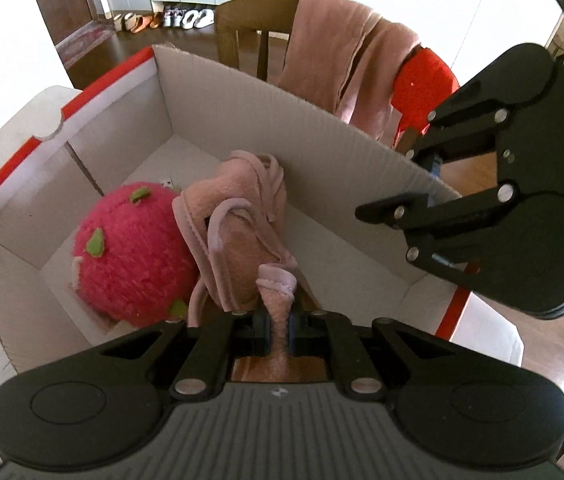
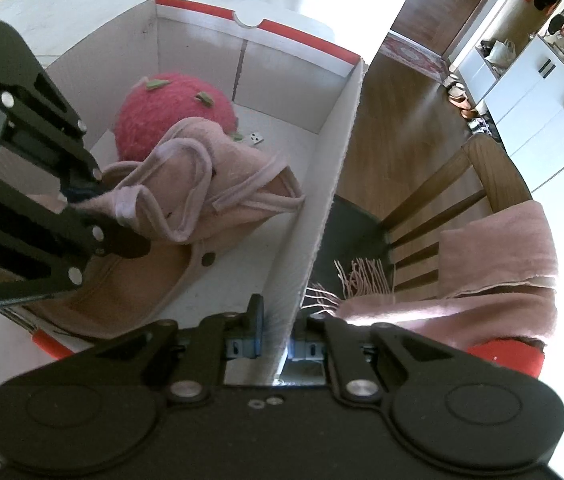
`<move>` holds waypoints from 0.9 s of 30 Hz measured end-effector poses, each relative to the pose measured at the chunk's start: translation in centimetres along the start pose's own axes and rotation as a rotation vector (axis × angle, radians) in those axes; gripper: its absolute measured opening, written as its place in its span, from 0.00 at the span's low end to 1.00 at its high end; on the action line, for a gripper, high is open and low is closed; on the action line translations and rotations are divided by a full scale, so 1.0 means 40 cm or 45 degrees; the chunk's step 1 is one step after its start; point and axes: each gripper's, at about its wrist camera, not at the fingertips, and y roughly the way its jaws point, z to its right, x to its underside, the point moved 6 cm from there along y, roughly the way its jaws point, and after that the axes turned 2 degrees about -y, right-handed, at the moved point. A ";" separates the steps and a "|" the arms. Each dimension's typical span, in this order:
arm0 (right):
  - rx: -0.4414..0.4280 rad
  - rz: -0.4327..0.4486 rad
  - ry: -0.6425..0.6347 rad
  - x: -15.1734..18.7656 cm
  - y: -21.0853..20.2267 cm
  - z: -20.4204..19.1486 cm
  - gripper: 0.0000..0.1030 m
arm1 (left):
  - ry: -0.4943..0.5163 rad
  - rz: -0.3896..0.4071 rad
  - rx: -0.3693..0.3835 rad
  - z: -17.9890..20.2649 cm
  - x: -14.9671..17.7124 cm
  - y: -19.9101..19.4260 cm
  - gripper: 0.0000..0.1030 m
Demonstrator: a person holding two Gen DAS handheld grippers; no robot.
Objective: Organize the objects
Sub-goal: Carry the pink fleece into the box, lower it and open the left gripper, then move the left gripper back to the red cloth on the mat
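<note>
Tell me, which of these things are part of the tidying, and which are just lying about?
In the job:
- pink garment, clamped in the left gripper
- cardboard box, its wall gripped by the right gripper
- strawberry plush

Lying about:
- scarf on the chair
- shoes

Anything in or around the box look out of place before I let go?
Nothing spilled or damaged. The pink garment is bunched up, half draped over the strawberry plush, with a corner pinched in the left gripper. The right gripper straddles the box wall.
</note>
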 end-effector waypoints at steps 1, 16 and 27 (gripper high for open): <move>0.000 0.000 0.001 0.000 0.000 0.000 0.09 | 0.002 -0.011 0.006 0.002 0.002 0.002 0.07; -0.002 -0.007 -0.007 -0.001 0.003 0.002 0.09 | -0.001 0.049 0.011 0.007 0.021 -0.065 0.69; 0.000 -0.011 -0.014 0.000 0.004 -0.002 0.09 | -0.040 0.201 0.034 -0.008 0.028 -0.198 0.69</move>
